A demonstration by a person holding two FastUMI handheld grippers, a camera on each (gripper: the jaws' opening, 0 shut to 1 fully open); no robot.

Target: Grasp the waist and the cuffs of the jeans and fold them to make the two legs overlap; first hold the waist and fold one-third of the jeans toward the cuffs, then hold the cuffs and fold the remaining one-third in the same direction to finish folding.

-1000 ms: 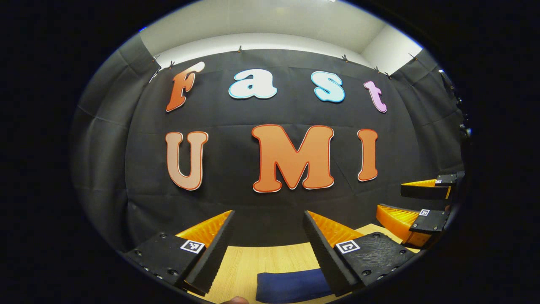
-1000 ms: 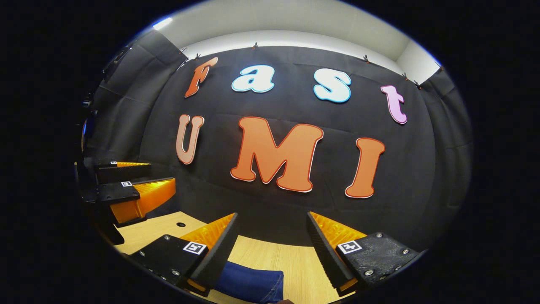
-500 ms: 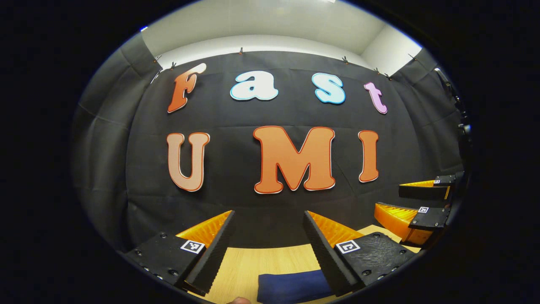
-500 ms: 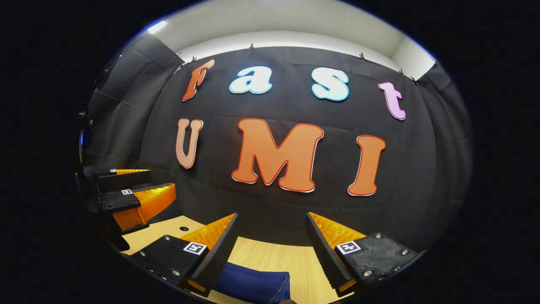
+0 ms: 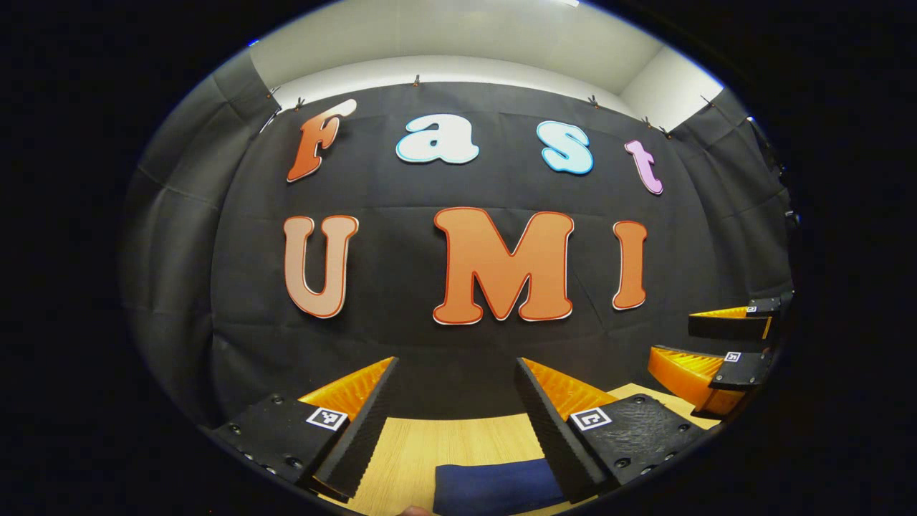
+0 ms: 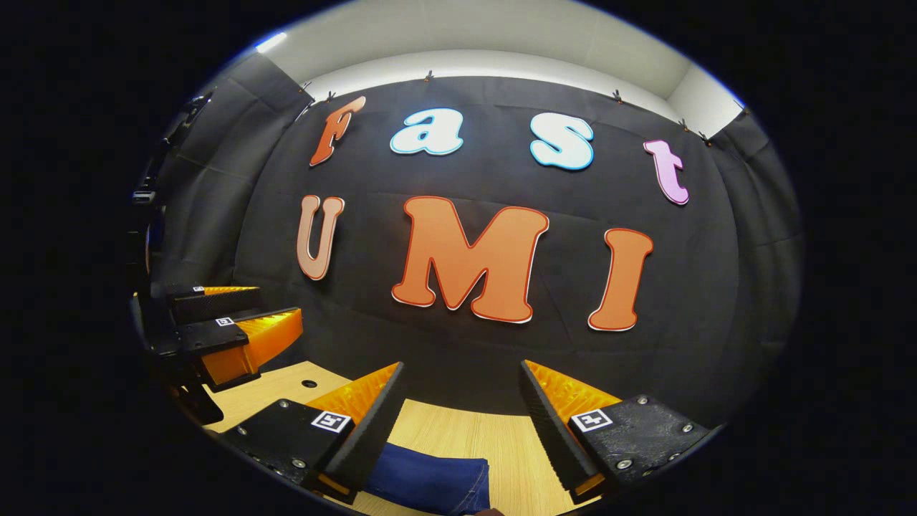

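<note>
Basically both units were held up off the surface [image 5: 458, 441], aimed at the black cloth wall, w/ the jeans [image 5: 494, 487] low down at the bottom of each view.

Left gripper view: left hand-held gripper [image 5: 456, 390] had its fingers spread wide, nothing between them, gripping nothing. Jeans showed as a dark blue folded block lying flat on the light wood surface, below and just right of the gap's centre, its right end tucked behind the right finger [image 5: 555, 437] in the pic; can't tell if it touched it. Looked to be lower than the tips, i.e. nearer the holder than the fingertips. The other unit showed far right, turned sideways, fingers apart one above the other.

Right gripper view: right hand-held gripper [image 6: 462, 390] was likewise wide open and empty. Jeans [image 6: 430, 484] lay on the surface [image 6: 494, 437] at bottom, left of centre, the left end hidden behind the left finger [image 6: 369, 437], the right edge w/ a visible stitched seam ending inside the gap. Left hand-held gripper [image 6: 251, 315] appeared at far left over the surface, seen side-on, fingers parted, holding nothing. A small dark hole [image 6: 309, 383] sat in the surface below it, well apart from the jeans.
</note>
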